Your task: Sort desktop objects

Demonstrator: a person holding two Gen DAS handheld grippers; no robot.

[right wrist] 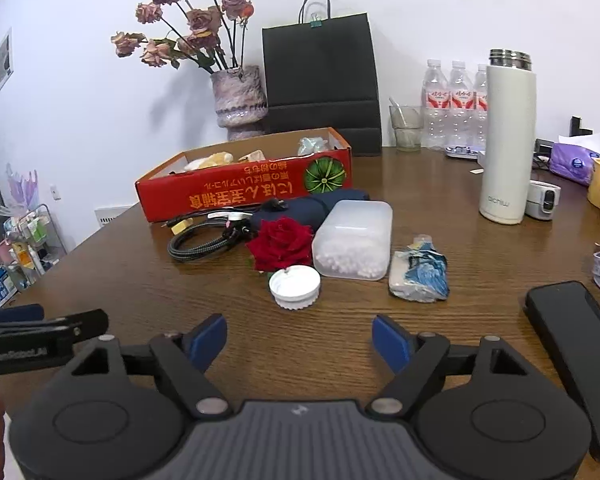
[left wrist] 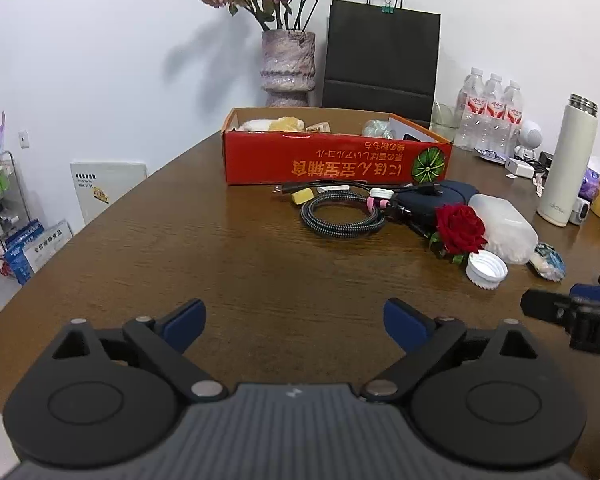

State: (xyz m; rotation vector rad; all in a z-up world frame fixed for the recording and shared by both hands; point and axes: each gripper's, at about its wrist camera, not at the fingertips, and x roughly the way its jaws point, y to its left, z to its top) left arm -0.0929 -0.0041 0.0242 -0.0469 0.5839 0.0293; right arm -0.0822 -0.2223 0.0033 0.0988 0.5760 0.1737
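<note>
A red cardboard box stands on the brown table and holds several small items. In front of it lie a coiled cable, a red rose, a white cap, a clear plastic case, a crumpled blue-white wrapper and a dark blue pouch. My left gripper is open and empty, well short of them. My right gripper is open and empty, just in front of the cap.
A vase of dried flowers and a black paper bag stand behind the box. A white thermos, water bottles, a glass and a tissue pack stand at the right. A black phone lies nearby right.
</note>
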